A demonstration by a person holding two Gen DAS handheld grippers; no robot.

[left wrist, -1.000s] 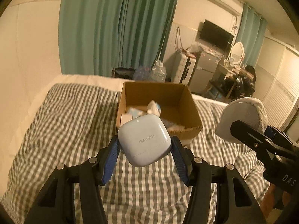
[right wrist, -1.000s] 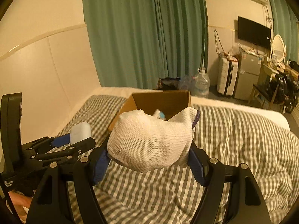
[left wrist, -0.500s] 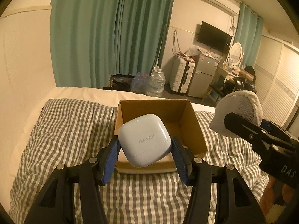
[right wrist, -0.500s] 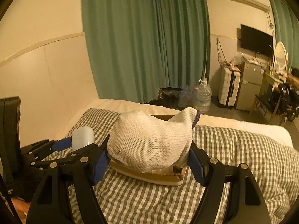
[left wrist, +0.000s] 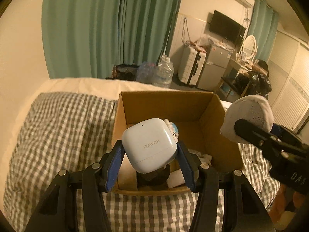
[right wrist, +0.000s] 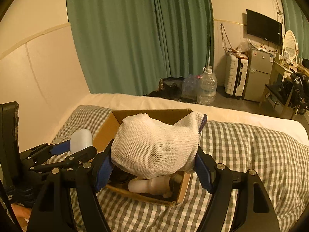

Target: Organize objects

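Left wrist, earbud case (left wrist: 149, 150) reads "HUAWEI"

The earbud case (left wrist: 149, 147) is smooth pale-blue plastic with a soft gloss and a highlight at its 2 o'clock edge. The sock (right wrist: 156, 147) is white knit cloth, ribbed and matt. The box (left wrist: 166, 104) is plain brown cardboard, matt, raw at its cut rims. The bedcover (right wrist: 251, 154) is soft checked cloth, creased. Both grippers, left (left wrist: 149, 164) and right (right wrist: 154, 171), are matt black plastic with shiny metal screws; their fingers (left wrist: 114, 166) wear ridged blue rubbery pads. The curtain (right wrist: 135, 38) at 12 o'clock is dull green cloth.
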